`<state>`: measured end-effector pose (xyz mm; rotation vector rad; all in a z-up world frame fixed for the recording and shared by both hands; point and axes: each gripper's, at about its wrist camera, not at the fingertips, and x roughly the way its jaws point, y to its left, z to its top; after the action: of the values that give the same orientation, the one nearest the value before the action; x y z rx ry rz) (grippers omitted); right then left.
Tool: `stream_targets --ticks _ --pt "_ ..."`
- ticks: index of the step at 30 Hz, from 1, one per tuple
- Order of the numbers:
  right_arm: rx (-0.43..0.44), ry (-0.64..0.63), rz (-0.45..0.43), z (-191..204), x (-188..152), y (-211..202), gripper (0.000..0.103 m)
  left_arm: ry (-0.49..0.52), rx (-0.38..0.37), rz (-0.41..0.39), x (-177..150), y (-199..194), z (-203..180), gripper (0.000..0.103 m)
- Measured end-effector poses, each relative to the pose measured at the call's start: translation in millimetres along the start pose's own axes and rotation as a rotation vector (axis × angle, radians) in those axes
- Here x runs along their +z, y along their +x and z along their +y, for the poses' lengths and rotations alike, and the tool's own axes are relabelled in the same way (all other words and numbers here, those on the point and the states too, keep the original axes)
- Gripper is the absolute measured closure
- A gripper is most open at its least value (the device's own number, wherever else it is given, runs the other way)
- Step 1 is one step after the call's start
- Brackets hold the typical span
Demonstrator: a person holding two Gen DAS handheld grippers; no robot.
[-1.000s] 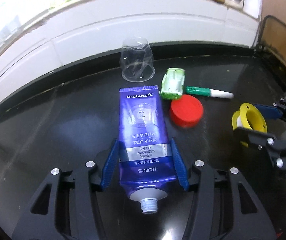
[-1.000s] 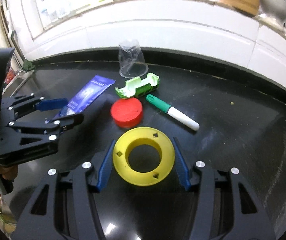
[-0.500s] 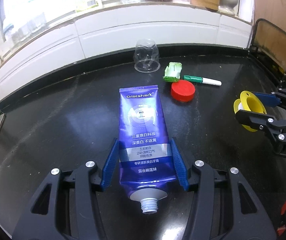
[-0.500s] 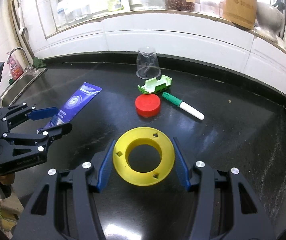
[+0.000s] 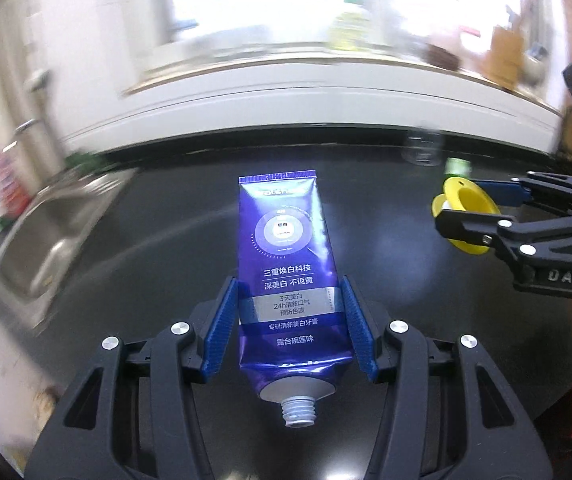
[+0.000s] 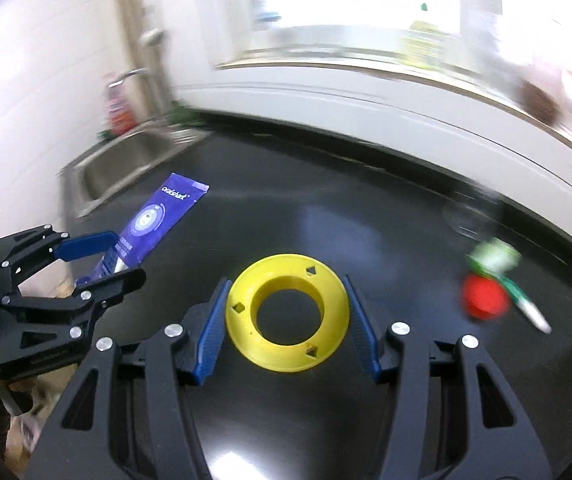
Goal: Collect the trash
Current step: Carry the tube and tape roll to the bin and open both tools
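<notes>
My left gripper (image 5: 288, 324) is shut on a blue toothpaste tube (image 5: 286, 264), uncapped neck toward the camera, held above the black counter. It also shows in the right wrist view (image 6: 154, 216). My right gripper (image 6: 286, 316) is shut on a flat yellow ring (image 6: 286, 308), also seen at the right of the left wrist view (image 5: 462, 212). On the counter at the right lie a red lid (image 6: 484, 300), a green-and-white marker (image 6: 526, 308), a green plastic piece (image 6: 494, 256) and an upturned clear cup (image 6: 470, 212), all blurred.
A steel sink (image 5: 50, 236) with a tap is set in the counter at the left, also in the right wrist view (image 6: 126, 164). A white tiled wall and a window sill with jars run along the back. The black counter (image 6: 326, 216) lies below both grippers.
Both grippers have lifted and swung left with their loads. The sink has come into view, and the lid, marker, green piece and cup have slid to the right. Both views are motion-blurred.
</notes>
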<state>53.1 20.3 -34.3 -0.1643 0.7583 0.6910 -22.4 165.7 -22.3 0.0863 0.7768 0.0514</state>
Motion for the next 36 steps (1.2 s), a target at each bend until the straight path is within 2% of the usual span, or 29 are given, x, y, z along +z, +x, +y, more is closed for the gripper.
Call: stream_targets --ticks 5,8,13,18,22,29,36 --pt "0.16 -0.146 0.036 112 15 38 0.048 -0.138 0.187 0.021 -60 -60 99 0.052" --pt "0.26 -0.222 0.073 180 13 59 0.048 -0.224 0.306 0.063 -111 -92 152 0.052" --pt "0.401 -0.341 0.153 285 -10 92 0.048 -0.349 0.384 0.148 -186 -115 198 0.052" --pt "0.466 -0.409 0.291 344 -44 135 0.048 -0.482 0.376 0.231 -251 -103 223 0.052" --pt "0.461 -0.426 0.395 364 -74 171 0.048 -0.553 0.329 0.289 -288 -74 230 0.052" --pt "0.42 -0.424 0.499 373 -112 216 0.048 -0.607 0.27 0.36 -325 -24 236 0.052" --pt "0.406 -0.406 0.538 377 -118 246 0.048 -0.639 0.222 0.382 -345 4 248 0.052"
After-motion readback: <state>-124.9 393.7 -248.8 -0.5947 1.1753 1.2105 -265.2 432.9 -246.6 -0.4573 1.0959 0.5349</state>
